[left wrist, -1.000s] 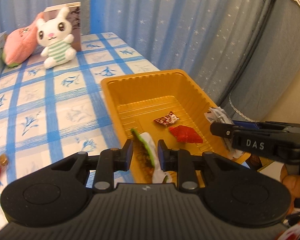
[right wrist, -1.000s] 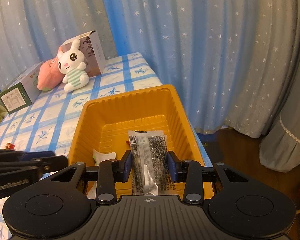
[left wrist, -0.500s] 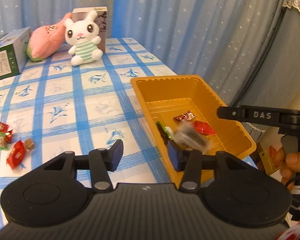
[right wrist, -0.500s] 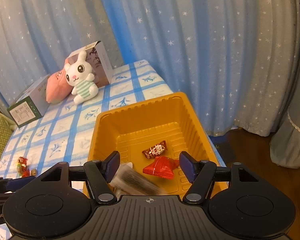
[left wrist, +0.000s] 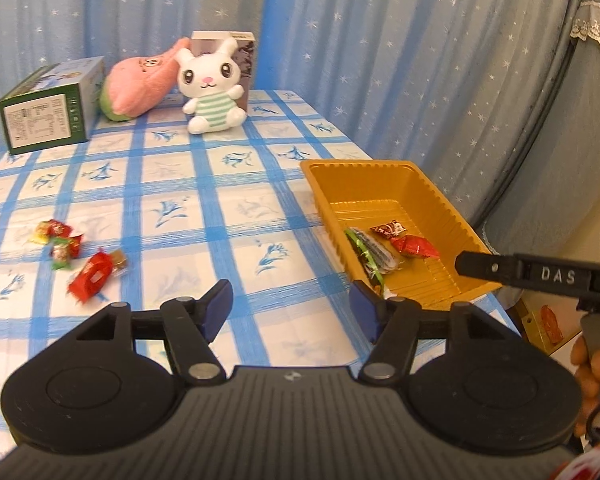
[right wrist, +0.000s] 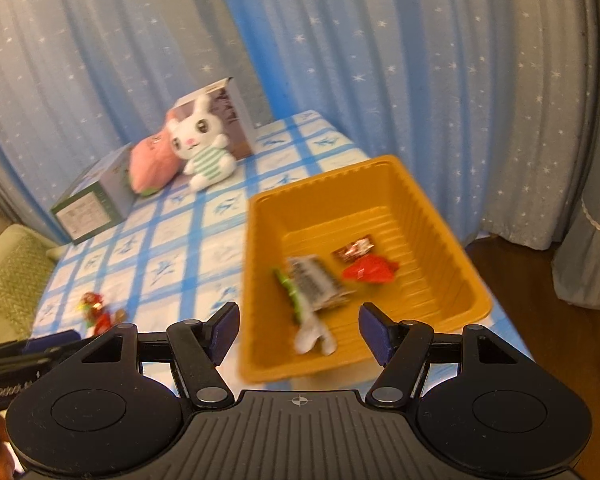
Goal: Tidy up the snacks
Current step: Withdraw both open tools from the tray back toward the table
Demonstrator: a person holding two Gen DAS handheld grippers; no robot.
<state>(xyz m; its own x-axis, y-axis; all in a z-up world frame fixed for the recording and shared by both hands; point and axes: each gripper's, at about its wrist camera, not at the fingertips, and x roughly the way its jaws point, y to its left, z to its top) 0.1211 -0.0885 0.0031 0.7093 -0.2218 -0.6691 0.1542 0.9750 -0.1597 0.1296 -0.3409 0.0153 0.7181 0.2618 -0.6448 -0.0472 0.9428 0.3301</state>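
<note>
An orange tray (left wrist: pixel 440 204) (right wrist: pixel 452 248) sits at the table's right edge. In it lie a green-and-white packet (left wrist: pixel 364 256) (right wrist: pixel 292 292), a grey striped packet (right wrist: pixel 314 280), a red packet (left wrist: pixel 414 247) (right wrist: pixel 370 270) and a small wrapped candy (left wrist: pixel 388 230) (right wrist: pixel 354 249). Several loose candies (left wrist: pixel 80 260) (right wrist: pixel 100 314) lie on the cloth at left. My left gripper (left wrist: pixel 290 308) is open and empty, above the table left of the tray. My right gripper (right wrist: pixel 300 328) is open and empty over the tray's near end.
At the table's back stand a white bunny plush (left wrist: pixel 212 88), a pink plush (left wrist: pixel 140 80), a green box (left wrist: pixel 48 114) and a dark box (left wrist: pixel 240 48). Blue curtains hang behind. The table edge and floor (right wrist: pixel 540 280) lie right of the tray.
Both grippers opened and dropped their packets into the tray. Both have pulled back and up; the left one has swung left toward the loose candies.
</note>
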